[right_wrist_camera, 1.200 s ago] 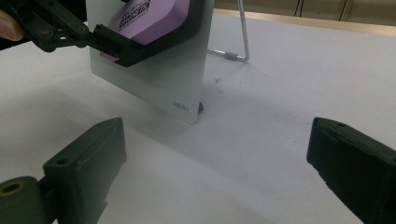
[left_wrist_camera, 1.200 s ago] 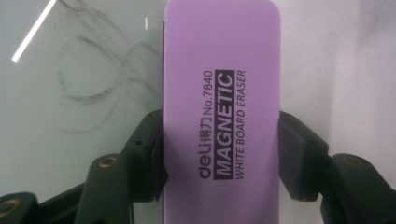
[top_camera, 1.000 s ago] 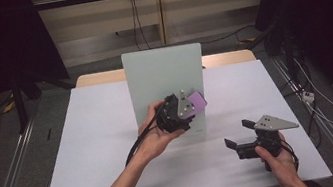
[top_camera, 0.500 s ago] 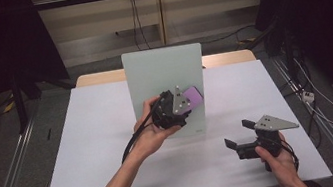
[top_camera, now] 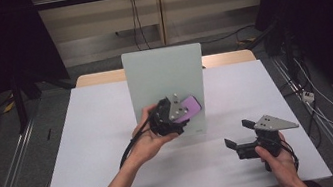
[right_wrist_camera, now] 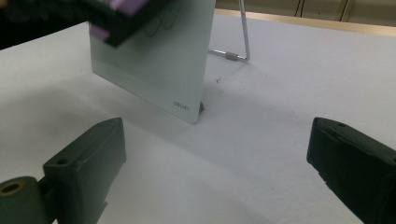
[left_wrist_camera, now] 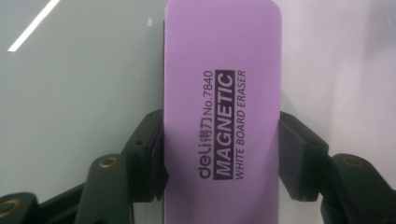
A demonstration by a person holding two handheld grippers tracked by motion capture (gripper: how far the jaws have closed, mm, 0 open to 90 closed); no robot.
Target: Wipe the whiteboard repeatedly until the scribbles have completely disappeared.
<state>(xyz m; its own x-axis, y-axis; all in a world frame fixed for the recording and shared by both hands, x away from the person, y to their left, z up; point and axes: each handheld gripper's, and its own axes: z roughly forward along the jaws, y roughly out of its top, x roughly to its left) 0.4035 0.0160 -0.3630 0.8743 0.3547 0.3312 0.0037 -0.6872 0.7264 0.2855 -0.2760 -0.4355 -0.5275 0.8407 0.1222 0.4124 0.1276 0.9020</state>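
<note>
A pale green glass whiteboard (top_camera: 165, 81) stands upright on a wire stand at the middle of the white table (top_camera: 85, 136). My left gripper (top_camera: 178, 114) is shut on a purple magnetic whiteboard eraser (top_camera: 188, 108) and holds it flat against the board's lower right face. In the left gripper view the eraser (left_wrist_camera: 222, 112) sits squeezed between both jaws, its printed label facing the camera, with the board (left_wrist_camera: 79, 88) behind it. My right gripper (top_camera: 240, 137) rests low on the table at the right, open and holding nothing. In the right gripper view the board (right_wrist_camera: 159, 70) shows ahead, with faint pen marks by the eraser (right_wrist_camera: 126, 14).
The board's wire stand (right_wrist_camera: 238, 46) reaches back behind it. Cables trail from both grippers across the table. Dark curtains and floor rails flank the table; its far wooden edge (top_camera: 229, 57) shows behind the board.
My left gripper has slid the eraser a little left and up across the board's face. The right gripper has stayed still.
</note>
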